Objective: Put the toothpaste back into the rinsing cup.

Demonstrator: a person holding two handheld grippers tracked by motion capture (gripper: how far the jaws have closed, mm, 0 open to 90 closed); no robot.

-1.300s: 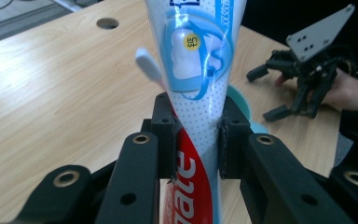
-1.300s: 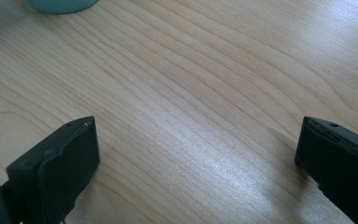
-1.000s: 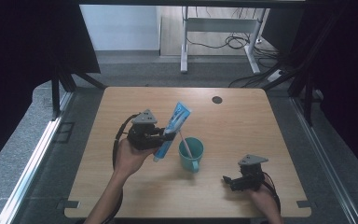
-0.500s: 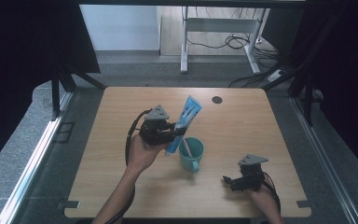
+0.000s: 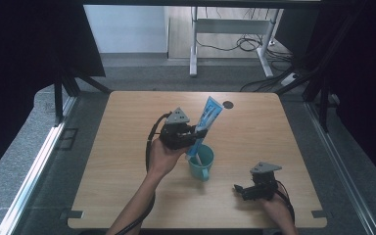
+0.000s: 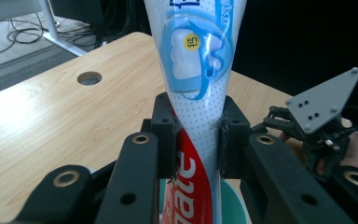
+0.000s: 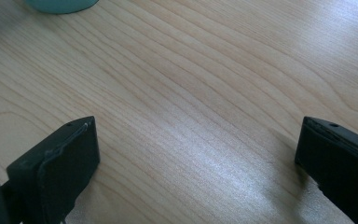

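**Toothpaste tube clamped above the teal mug**

Dark curtains close in both sides of the room, and a grey floor with a white desk frame (image 5: 227,44) and loose cables lies beyond my wooden worktop (image 5: 127,186). A round cable hole (image 5: 228,104) sits near the worktop's far edge.

My left tongs (image 5: 196,135) are over the middle of the worktop, clenched on a toothpaste tube (image 5: 206,122). Seen along their jaws, both pads press into the tube (image 6: 196,107) at its waist, between the red lower part and the blue-and-white upper part, and the tube stands tilted with its flat end up and away from me. Its lower end reaches down to the rim of a teal mug (image 5: 203,168) that stands just beside my left hand (image 5: 162,159), handle toward me.

My right tongs (image 5: 242,190) rest low at the near right corner, well apart from the mug. Their jaws stand wide and released, with bare wood between them (image 7: 200,140).
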